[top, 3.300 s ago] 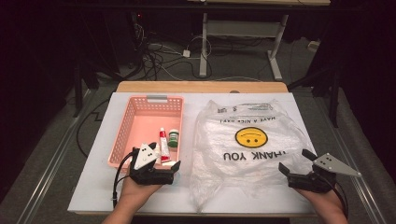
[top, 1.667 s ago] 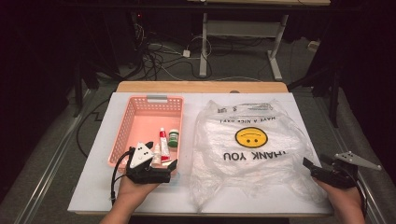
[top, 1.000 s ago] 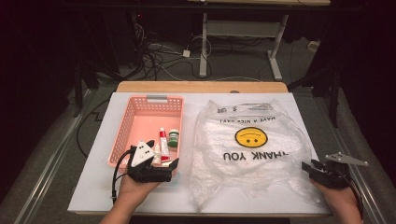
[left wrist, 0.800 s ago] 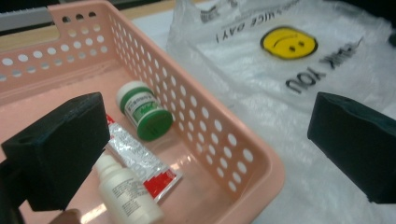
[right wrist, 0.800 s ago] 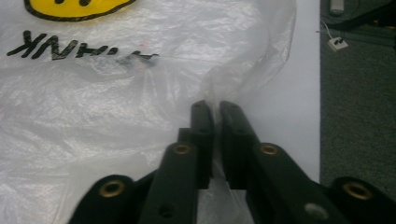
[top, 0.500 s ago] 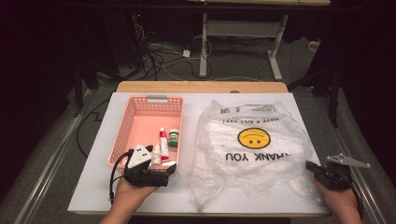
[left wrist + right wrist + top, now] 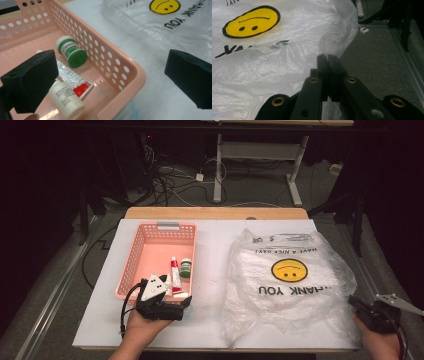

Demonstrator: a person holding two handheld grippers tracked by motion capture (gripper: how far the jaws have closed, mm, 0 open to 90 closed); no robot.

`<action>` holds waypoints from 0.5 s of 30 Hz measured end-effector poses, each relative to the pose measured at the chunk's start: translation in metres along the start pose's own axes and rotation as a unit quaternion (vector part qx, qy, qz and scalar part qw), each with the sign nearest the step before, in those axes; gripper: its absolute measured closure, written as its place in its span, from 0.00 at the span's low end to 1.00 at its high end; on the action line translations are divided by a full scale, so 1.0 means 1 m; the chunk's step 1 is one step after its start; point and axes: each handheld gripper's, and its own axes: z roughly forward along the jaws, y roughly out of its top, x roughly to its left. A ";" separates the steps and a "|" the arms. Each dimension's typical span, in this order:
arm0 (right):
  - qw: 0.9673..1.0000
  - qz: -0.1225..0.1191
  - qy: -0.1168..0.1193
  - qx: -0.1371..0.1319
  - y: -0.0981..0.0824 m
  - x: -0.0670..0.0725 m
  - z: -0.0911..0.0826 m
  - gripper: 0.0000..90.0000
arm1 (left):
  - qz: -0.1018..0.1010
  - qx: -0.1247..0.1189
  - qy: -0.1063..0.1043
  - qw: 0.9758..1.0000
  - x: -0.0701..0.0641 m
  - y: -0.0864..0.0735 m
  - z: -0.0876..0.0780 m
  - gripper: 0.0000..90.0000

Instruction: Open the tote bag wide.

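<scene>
A clear plastic bag (image 7: 290, 290) printed with a yellow smiley face lies crumpled on the right half of the white table; it also shows close up in the right gripper view (image 7: 274, 65). My right gripper (image 7: 353, 303) is at the bag's right edge and shut, with a fold of the film pinched between its tips (image 7: 327, 58). My left gripper (image 7: 184, 302) hovers open over the near right corner of a pink basket (image 7: 135, 251). One jaw is inside the basket (image 7: 130, 72) and the other outside, and nothing is between them (image 7: 112, 77).
The basket holds a green-lidded jar (image 7: 73, 51), a red and white tube (image 7: 72, 81) and a small white bottle (image 7: 66, 101). The table's right edge (image 7: 345, 270) drops to grey floor beside my right hand. Cables and desk legs lie beyond the far edge.
My right hand has drawn rightward with its jaws closed on the bag's edge, stretching the bag toward the table's right side. The left gripper has stayed at the basket corner.
</scene>
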 end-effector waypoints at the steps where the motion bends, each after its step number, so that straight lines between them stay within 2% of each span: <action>1: 1.000 0.004 -0.004 -0.003 -0.002 -0.003 -0.003 1.00 | 0.002 0.001 -0.002 1.000 0.000 0.001 0.000 0.00; 2: 1.000 0.015 -0.006 -0.002 -0.003 -0.004 -0.005 1.00 | 0.005 0.003 -0.003 1.000 0.001 0.001 -0.001 0.00; 3: 1.000 0.009 -0.006 -0.006 -0.005 -0.007 -0.008 1.00 | 0.008 0.005 -0.002 1.000 0.001 0.002 -0.001 0.00; 4: 1.000 0.014 -0.007 -0.003 -0.009 -0.009 -0.012 1.00 | 0.009 0.005 -0.002 1.000 0.002 0.002 -0.001 0.00; 9: 1.000 0.016 0.004 0.003 -0.018 -0.003 -0.020 1.00 | 0.012 0.001 -0.001 1.000 0.004 0.004 0.001 0.00; 10: 1.000 0.010 0.014 0.004 -0.022 0.004 -0.025 0.99 | 0.018 0.007 0.003 1.000 0.004 0.005 0.002 0.00; 12: 1.000 0.005 0.014 0.006 -0.023 0.009 -0.027 0.99 | 0.024 0.006 -0.006 1.000 0.003 0.007 0.002 0.00; 15: 1.000 -0.013 0.022 0.005 -0.024 0.026 -0.033 0.97 | 0.013 -0.002 -0.017 1.000 0.004 0.009 0.004 0.00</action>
